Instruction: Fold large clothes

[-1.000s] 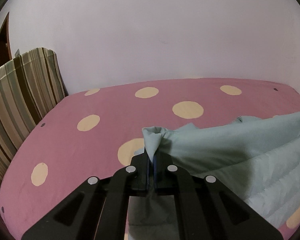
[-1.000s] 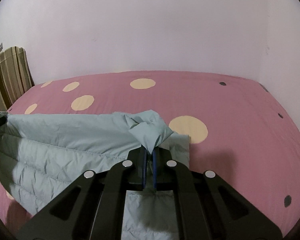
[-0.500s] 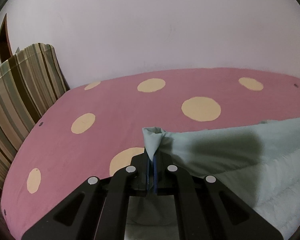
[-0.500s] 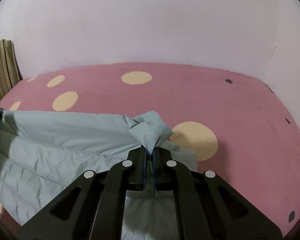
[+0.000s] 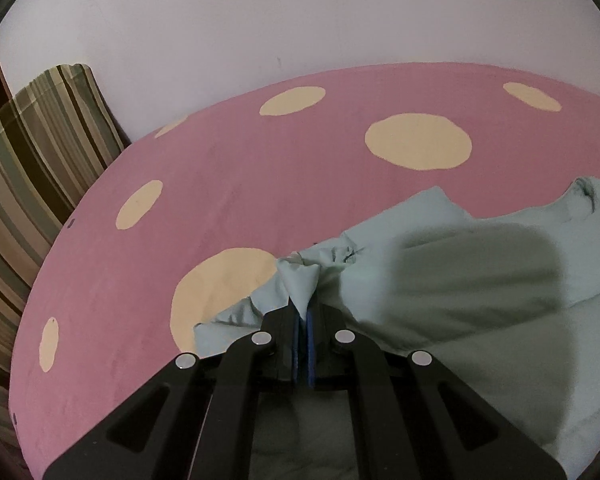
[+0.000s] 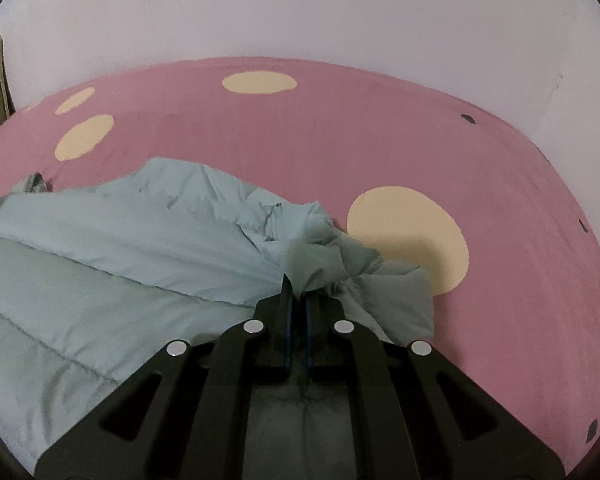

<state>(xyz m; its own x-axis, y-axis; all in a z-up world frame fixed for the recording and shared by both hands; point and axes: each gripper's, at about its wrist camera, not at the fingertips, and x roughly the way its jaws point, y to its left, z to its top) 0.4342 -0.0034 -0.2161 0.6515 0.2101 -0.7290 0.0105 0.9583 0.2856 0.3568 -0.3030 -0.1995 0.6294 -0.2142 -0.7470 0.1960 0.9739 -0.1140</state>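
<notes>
A pale green quilted garment [image 5: 480, 304] lies spread on the pink bed sheet with cream dots [image 5: 240, 184]. My left gripper [image 5: 303, 316] is shut on the garment's left corner, which bunches up between the blue pads, low over the sheet. In the right wrist view the garment [image 6: 112, 264] stretches off to the left, and my right gripper [image 6: 298, 300] is shut on its crumpled right corner, low over the sheet [image 6: 380, 140]. The cloth under each gripper is hidden by the black fingers.
A striped cushion [image 5: 32, 184] leans at the bed's left end, beside a plain white wall [image 5: 300, 20]. The wall [image 6: 300, 8] also runs along the bed's far side. Bare sheet lies beyond the garment in both views.
Both grippers have moved forward and down with the garment's edge. The stretched edge has gone slack and the cloth now rests on the sheet.
</notes>
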